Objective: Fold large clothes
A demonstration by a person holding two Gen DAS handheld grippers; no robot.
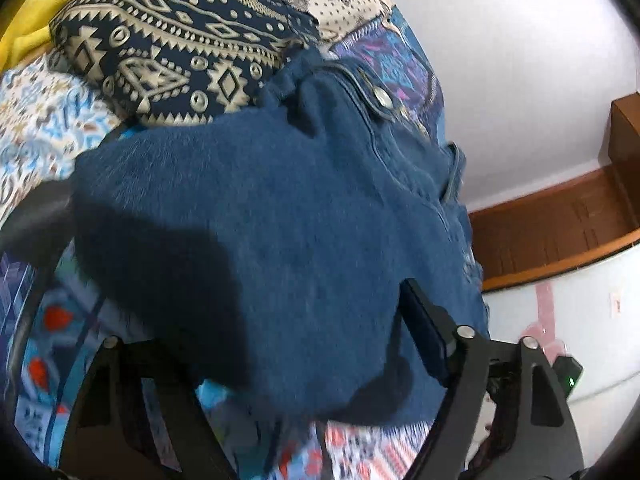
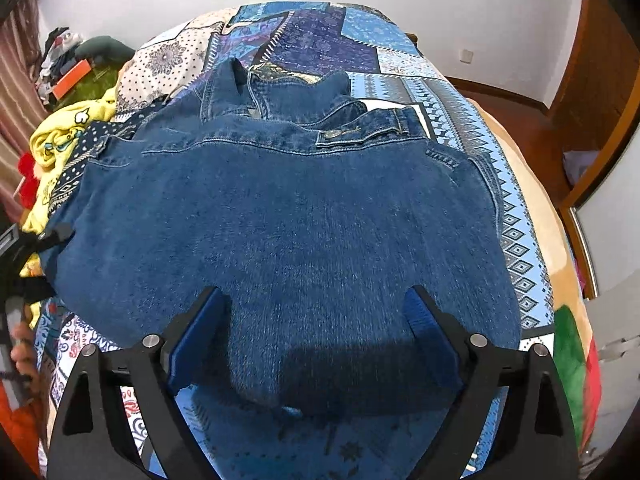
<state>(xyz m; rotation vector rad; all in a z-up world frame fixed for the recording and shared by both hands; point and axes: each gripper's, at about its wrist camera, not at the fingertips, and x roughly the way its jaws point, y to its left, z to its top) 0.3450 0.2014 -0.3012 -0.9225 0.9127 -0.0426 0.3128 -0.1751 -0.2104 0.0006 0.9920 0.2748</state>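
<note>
A blue denim jacket (image 2: 280, 208) lies folded on the patterned bedspread (image 2: 520, 240), collar and metal buttons at the far end. It also shows in the left wrist view (image 1: 260, 220). My right gripper (image 2: 316, 320) is open, its blue pads either side of the jacket's near edge, with cloth lying between them. My left gripper (image 1: 256, 360) is open at the jacket's other edge. Only its right finger (image 1: 428, 336) shows. The left finger is hidden under the denim.
A navy and cream patterned cloth (image 1: 172, 52) and a yellow garment (image 2: 60, 140) lie beside the jacket. More clothes (image 2: 60, 64) are piled at the far left. A white wall (image 1: 520, 80) and wooden floor (image 1: 560, 224) lie past the bed edge.
</note>
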